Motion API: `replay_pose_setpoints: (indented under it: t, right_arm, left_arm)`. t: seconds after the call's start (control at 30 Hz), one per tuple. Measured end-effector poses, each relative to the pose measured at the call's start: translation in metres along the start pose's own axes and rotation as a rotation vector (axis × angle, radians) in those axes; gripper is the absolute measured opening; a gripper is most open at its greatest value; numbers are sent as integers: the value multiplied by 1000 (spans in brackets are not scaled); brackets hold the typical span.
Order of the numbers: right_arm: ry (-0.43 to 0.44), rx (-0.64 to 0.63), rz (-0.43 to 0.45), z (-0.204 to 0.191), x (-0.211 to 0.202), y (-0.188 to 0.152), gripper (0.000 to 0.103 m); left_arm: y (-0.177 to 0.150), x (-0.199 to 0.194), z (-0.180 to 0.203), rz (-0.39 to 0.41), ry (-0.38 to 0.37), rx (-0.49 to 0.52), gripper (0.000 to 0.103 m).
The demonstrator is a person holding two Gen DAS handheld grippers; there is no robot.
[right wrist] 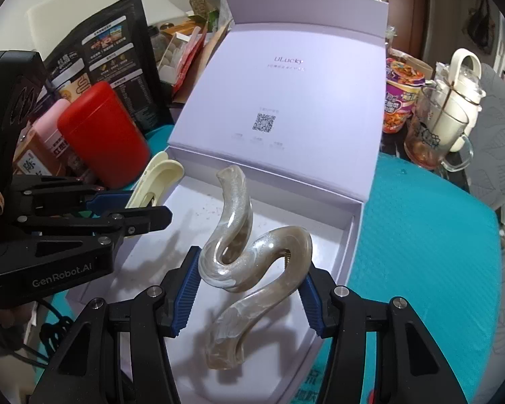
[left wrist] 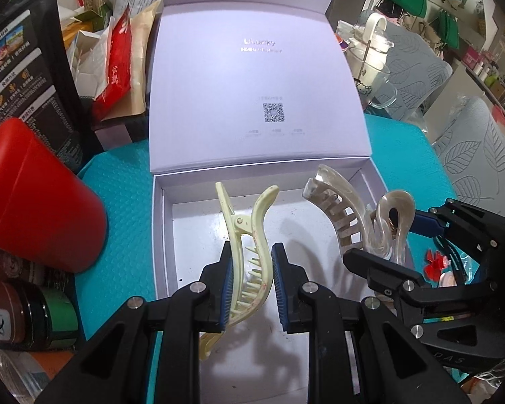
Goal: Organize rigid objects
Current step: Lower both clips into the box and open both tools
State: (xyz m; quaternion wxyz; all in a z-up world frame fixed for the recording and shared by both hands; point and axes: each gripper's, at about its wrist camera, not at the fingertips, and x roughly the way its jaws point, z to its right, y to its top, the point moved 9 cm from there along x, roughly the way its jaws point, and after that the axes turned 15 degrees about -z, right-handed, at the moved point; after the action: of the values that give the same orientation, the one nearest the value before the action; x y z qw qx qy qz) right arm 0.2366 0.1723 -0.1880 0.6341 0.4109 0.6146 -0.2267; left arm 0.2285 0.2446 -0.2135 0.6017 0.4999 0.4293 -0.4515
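two hand-held grippers are carrying hair clips over an open white box point(left wrist: 161, 235) on a teal mat point(left wrist: 124, 181), apparently to tidy them inside. the left gripper point(left wrist: 250, 286) is pinching a cream hair clip point(left wrist: 249, 235), smooth matte plastic with thin teeth, its jaws nearly pressed together. to its right, the right gripper point(right wrist: 249, 286) is clamping a pearly hair clip point(right wrist: 249, 259), glossy, marbled and s-curved, between ribbed blue pads point(right wrist: 187, 289). both clips are hanging above the box floor.

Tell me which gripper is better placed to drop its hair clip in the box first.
Either, with left slightly ahead. The left gripper holds the cream clip over the middle of the box floor; the right gripper holds the pearly clip nearer the box's right wall.
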Motion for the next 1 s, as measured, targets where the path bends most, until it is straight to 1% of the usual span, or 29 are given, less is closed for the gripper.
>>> replay_pose_setpoints:
  t: [0.23, 0.4, 0.6, 0.7, 0.77, 0.8, 0.83, 0.87, 1.0]
  right_arm:
    - [0, -6, -26, 2, 22, 11, 54]
    - [-7, -10, -47, 4, 37, 16, 54]
    - [-10, -4, -71, 5, 48, 19, 54]
    - [-7, 6, -84, 6, 53, 20, 54]
    - [-10, 10, -87, 6, 54, 20, 55]
    - [-10, 12, -84, 6, 53, 20, 57]
    - [-18, 13, -78, 6, 52, 21, 60]
    - [-22, 14, -73, 6, 52, 22, 61]
    - [-26, 15, -67, 8, 50, 22, 62]
  left_arm:
    - [5, 22, -9, -30, -8, -10, 21]
    - [10, 34, -11, -43, 5, -13, 21]
    - [12, 42, -13, -39, 22, -22, 21]
    - [13, 50, -12, -80, -13, -37, 21]
    - [15, 48, -13, -63, 3, -40, 21]
    - [16, 47, -14, -57, 10, -42, 21]
    - [16, 48, -15, -59, 13, -45, 22]
    - [16, 49, -16, -64, 17, -50, 23]
    - [17, 46, -17, -62, 22, -59, 32]
